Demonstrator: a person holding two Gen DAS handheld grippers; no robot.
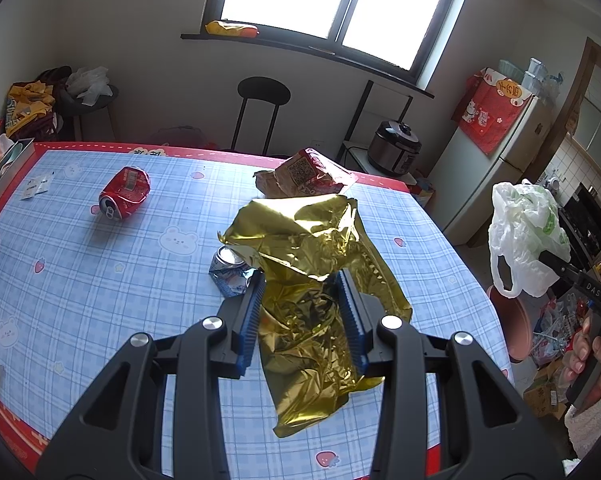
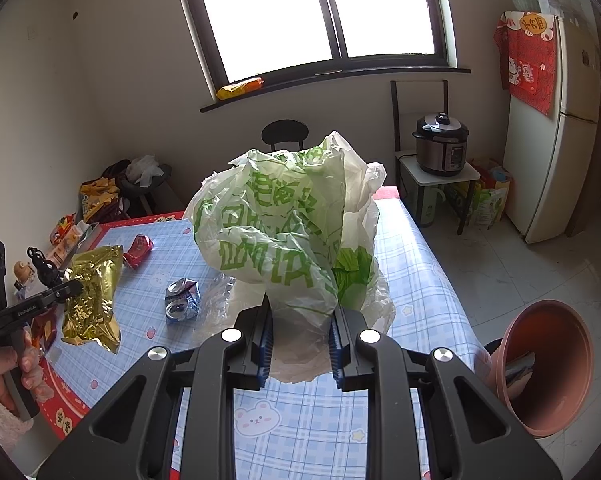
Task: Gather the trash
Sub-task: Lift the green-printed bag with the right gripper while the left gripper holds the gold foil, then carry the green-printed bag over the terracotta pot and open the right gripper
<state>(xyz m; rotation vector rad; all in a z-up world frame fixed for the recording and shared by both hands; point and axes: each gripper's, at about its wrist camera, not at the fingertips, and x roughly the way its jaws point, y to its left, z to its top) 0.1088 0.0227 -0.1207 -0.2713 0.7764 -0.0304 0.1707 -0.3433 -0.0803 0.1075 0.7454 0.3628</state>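
The left gripper [image 1: 302, 280] is clenching a crumpled gold foil bag [image 1: 312, 280], its blue ribbed pads [image 1: 350, 312] pressing in on the foil from both sides. In the right wrist view the same bag [image 2: 92, 292] is hanging in the air over the near left edge of the table [image 2: 416, 272], with the person's left hand [image 2: 8, 376] wrapping the gripper handle below it.

The right gripper [image 2: 300, 312] is grasping a white plastic bag with green print [image 2: 292, 236], the film bunching between the two fingers and billowing up above them. In the left wrist view this bag [image 1: 524, 236] is hanging beyond the table's right edge, and the right hand [image 1: 588, 360] is showing under it.

A crushed blue and silver can [image 1: 230, 272] is lying near the middle of the blue checked tablecloth [image 1: 100, 280], just beside the gold bag's lower left fold. A dented red soda can [image 1: 125, 194] is lying on its side toward the far left part of the table. A red and tan snack wrapper [image 1: 306, 174] is sitting at the far edge, behind the gold bag. A piece of clear crumpled film [image 2: 216, 300] is lying beside the blue can, partly hidden by the white bag.

A terracotta-coloured bin [image 2: 548, 364] is standing off the table's right edge, tilted toward the right wrist camera, with something dark inside.
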